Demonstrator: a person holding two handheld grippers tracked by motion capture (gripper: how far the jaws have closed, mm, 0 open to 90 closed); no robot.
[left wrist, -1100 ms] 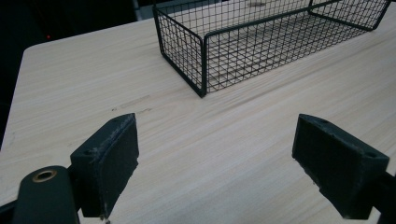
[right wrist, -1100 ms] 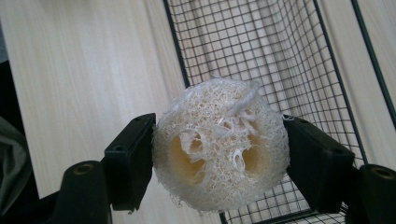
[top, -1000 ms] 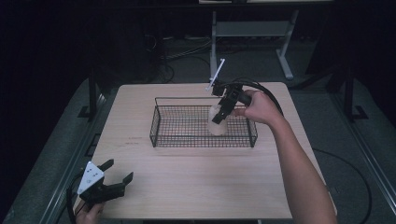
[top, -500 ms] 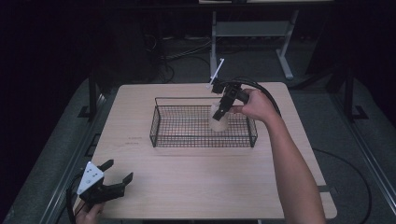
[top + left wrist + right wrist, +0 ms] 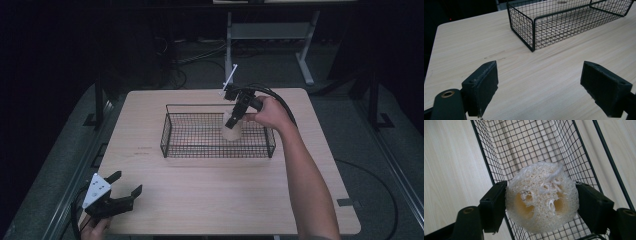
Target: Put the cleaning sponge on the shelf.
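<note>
Right gripper view shows the right gripper (image 5: 541, 205) pinching a pale loofah sponge (image 5: 541, 203) above the wire basket (image 5: 529, 150); the sponge's lower edge is cut off. From the high view, the left gripper (image 5: 125, 185) rests spread at the table's (image 5: 210, 200) near-left corner, its hand (image 5: 95, 231) mostly out of frame.

Left gripper (image 5: 121, 191): black body, blocky black jaws, grey three-cornered plate on top. Right gripper (image 5: 234, 117): black, thick black cable trailing. Forearms unsleeved.
</note>
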